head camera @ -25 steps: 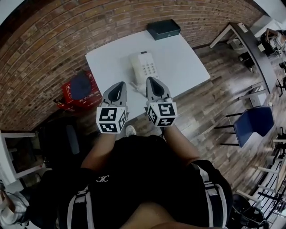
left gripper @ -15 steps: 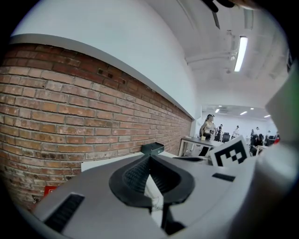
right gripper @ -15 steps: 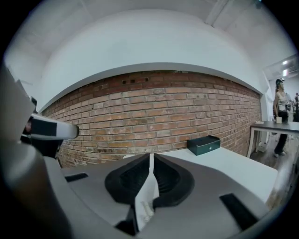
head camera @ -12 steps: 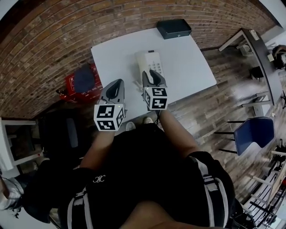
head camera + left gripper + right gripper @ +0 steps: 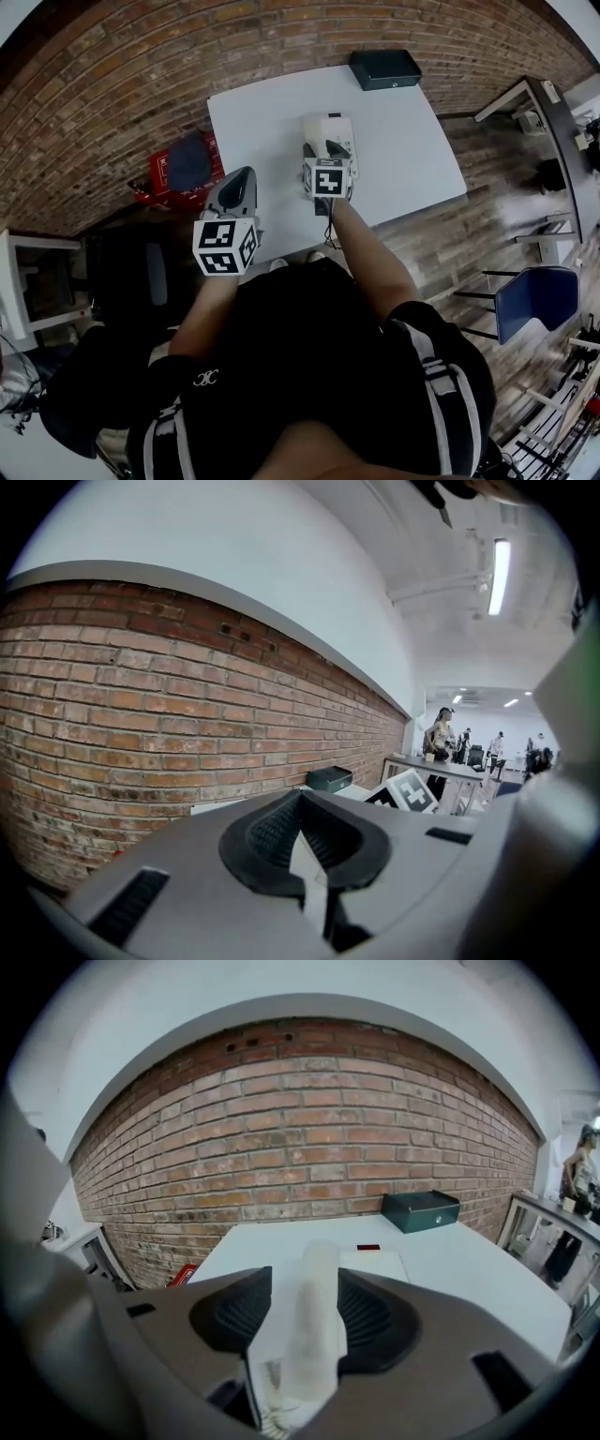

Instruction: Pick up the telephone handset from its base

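Brick wall [image 5: 309, 1129] behind a white worktop [image 5: 272, 103]. Left hand-held gripper [image 5: 238, 176] hangs over the worktop's near-left edge with its jaws together and nothing between them, so it's idle. A red crate [image 5: 169, 183] sits on the floor just left of it.

Right hand-held gripper [image 5: 324, 150] has dropped and pushed forward onto the phone over the last second. Its jaws have just been opening and now stand wide apart, straddling the telephone handset [image 5: 314, 1307], which runs lengthwise between the pads. The pads don't look pressed on it; there's a gap at the left pad, and the right pad is close.

The handset lies on its base [image 5: 343, 131], with the keypad side just right of these jaws. What looks like coiled cord [image 5: 269, 1415] shows at the handset's near end. A dark box [image 5: 385, 68] sits well beyond, right of this hand-held gripper.

Judgement: approach done, pre-grasp. Next is probably to close on the handset and lift it; the cord may drag.
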`<state>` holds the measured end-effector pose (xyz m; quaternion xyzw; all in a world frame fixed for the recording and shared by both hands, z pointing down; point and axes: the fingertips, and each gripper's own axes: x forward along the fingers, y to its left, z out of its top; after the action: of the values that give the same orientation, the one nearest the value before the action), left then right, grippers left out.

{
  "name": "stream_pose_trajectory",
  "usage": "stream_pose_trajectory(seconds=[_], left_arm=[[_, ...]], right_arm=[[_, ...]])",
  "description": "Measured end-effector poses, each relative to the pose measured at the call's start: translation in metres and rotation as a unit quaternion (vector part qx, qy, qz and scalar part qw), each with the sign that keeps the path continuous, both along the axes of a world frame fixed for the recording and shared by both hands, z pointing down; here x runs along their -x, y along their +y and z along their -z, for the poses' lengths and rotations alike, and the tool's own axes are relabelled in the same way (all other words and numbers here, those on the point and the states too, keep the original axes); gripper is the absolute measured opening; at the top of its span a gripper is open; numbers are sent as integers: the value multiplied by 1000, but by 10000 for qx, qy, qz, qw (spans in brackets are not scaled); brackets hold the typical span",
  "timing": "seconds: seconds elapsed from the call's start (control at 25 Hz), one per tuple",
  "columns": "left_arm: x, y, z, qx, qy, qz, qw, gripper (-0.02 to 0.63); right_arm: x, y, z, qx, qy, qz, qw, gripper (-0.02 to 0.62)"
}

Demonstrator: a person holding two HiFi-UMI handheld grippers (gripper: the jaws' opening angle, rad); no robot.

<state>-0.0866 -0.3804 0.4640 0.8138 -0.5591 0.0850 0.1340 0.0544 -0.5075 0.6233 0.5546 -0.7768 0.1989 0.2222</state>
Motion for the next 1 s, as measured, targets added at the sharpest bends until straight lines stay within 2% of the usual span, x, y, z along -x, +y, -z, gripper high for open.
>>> stream_pose_trajectory(seconds=[0.12, 0.32, 0.72, 1.0], left_arm=[[9, -2, -3, 28, -8, 79, 10000, 2], [20, -8, -5, 56, -21, 122, 9999, 0], [30, -9, -15, 208, 16, 123, 9997, 0], [36, -7, -16, 210, 94, 115, 9997, 0]], right_arm=[[-1, -8, -14, 352, 175, 3, 9992, 202], [3, -27, -41, 479, 273, -81, 9984, 202], [-1, -34, -66, 1172, 417, -383, 9915, 202], [0, -32, -68, 1255, 344, -475, 9904, 201]])
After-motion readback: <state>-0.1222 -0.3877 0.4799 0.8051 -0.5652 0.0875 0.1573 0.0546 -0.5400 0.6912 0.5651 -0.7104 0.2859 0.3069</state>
